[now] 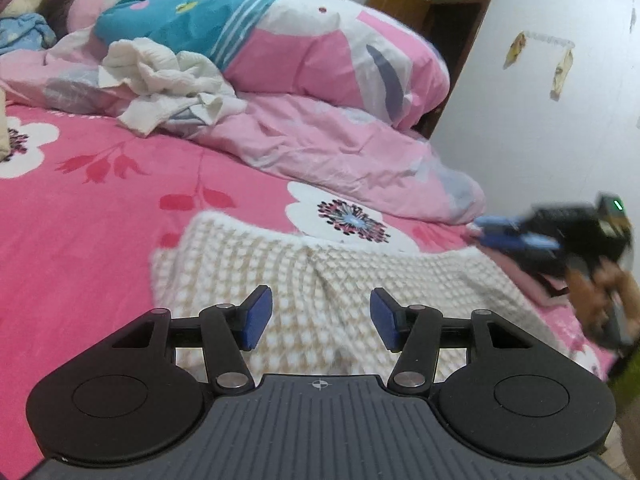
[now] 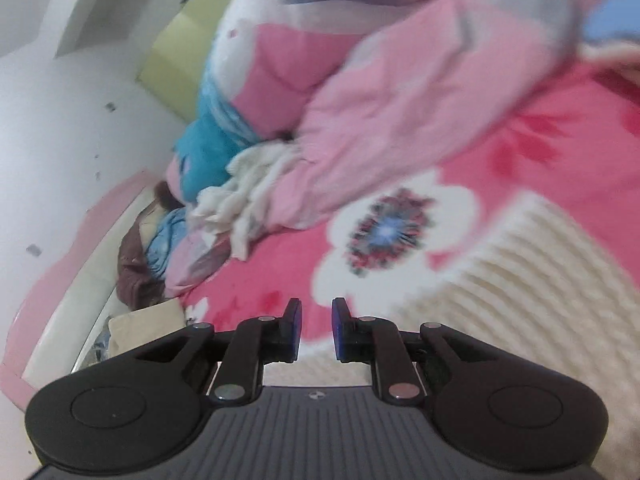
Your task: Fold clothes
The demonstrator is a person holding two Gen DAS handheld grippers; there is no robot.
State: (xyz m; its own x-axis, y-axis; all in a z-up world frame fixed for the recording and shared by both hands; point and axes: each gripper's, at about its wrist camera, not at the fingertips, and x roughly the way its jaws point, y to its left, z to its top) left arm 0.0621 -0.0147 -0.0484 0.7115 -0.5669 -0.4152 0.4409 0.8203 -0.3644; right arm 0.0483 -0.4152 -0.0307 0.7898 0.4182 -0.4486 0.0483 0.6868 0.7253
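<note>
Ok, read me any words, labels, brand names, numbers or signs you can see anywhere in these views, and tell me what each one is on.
No readable text anywhere.
Paper scraps taped to the wall: too small and blurred to read.
Crosshair mark on the left tongs' grey body: a symbol, no letters.
Green light on the right tongs' housing: a light, no text.
Bedsheet and quilt: flower and stripe prints only.
Cream knit garment: no label showing.
</note>
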